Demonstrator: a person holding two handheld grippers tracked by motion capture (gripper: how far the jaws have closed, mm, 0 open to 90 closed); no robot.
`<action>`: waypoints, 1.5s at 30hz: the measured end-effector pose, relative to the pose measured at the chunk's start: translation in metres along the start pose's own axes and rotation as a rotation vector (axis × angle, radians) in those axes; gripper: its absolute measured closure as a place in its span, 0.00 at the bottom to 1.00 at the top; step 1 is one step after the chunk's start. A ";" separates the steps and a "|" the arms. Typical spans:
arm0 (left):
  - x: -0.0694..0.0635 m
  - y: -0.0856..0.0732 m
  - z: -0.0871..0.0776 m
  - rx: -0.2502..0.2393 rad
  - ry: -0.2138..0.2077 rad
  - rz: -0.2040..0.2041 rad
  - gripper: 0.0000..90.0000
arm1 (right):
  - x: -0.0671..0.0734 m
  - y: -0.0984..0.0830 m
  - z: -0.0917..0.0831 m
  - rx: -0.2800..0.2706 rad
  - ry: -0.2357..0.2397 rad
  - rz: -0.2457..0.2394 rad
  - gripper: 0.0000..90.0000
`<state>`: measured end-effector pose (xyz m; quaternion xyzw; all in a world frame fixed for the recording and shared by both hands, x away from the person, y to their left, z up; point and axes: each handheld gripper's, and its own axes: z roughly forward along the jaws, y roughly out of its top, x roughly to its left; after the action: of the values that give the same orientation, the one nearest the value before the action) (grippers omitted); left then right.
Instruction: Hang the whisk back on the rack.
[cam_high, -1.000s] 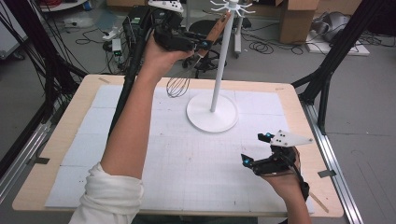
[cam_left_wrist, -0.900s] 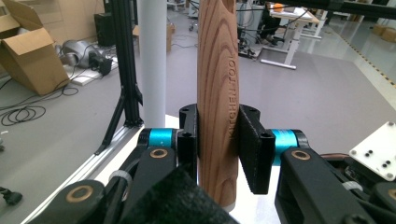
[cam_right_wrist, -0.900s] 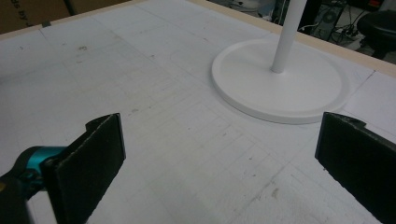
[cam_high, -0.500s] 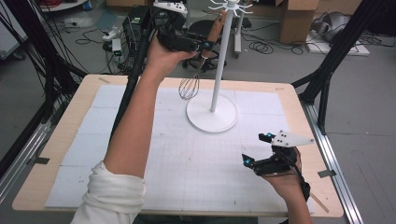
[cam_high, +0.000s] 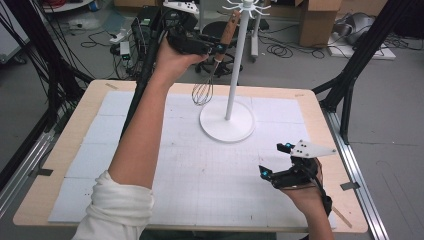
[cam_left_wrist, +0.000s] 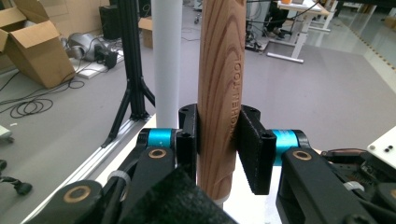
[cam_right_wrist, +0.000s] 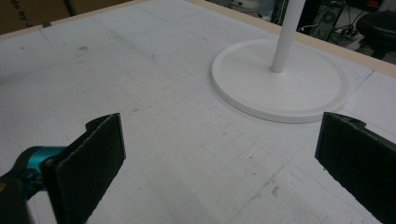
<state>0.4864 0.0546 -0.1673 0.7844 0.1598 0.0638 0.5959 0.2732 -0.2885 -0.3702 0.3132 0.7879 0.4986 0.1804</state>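
High view: L tongs (cam_high: 216, 48) raised well above the far edge of the table (cam_high: 60, 165), clamped on the wooden handle of a whisk (cam_high: 214, 70). Handle tilted, upper end close to the hook crown of the white stand (cam_high: 227, 120); wire head hung down, over the table's far side, just left of the stand's pole. Contact between handle end and a hook: cannot tell. Stand upright, round base flat on the white gridded mat, at centre-far part of the table.

L gripper view: both pads of L tongs (cam_left_wrist: 219, 140) pressed on the whisk handle (cam_left_wrist: 219, 93), narrow gap taken up by the wood; lettering stamped along the grain. Stand pole (cam_left_wrist: 167, 60) just beside the handle, behind it; touching or apart: cannot tell.

High view: R tongs (cam_high: 276, 161) low over the near-right part of the table, wide apart, nothing between; well apart from the stand base.

R gripper view: R tongs (cam_right_wrist: 219, 158) spread wide, pads at opposite edges, bare mat between; stand base (cam_right_wrist: 280, 86) w/ pole foot ahead, near, untouched.
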 end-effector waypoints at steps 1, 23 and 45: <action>0.001 0.000 0.000 0.004 0.003 0.002 0.77 | 0.000 0.000 0.000 -0.001 0.001 0.001 0.00; -0.010 -0.003 -0.008 0.054 -0.033 0.018 0.60 | 0.001 0.001 0.002 0.001 0.007 -0.003 0.00; -0.036 -0.034 -0.040 0.059 -0.149 0.060 0.48 | 0.004 0.002 0.006 0.009 0.011 -0.012 0.00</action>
<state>0.4347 0.0870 -0.1854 0.8086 0.0933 0.0181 0.5806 0.2741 -0.2812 -0.3711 0.3068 0.7928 0.4957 0.1778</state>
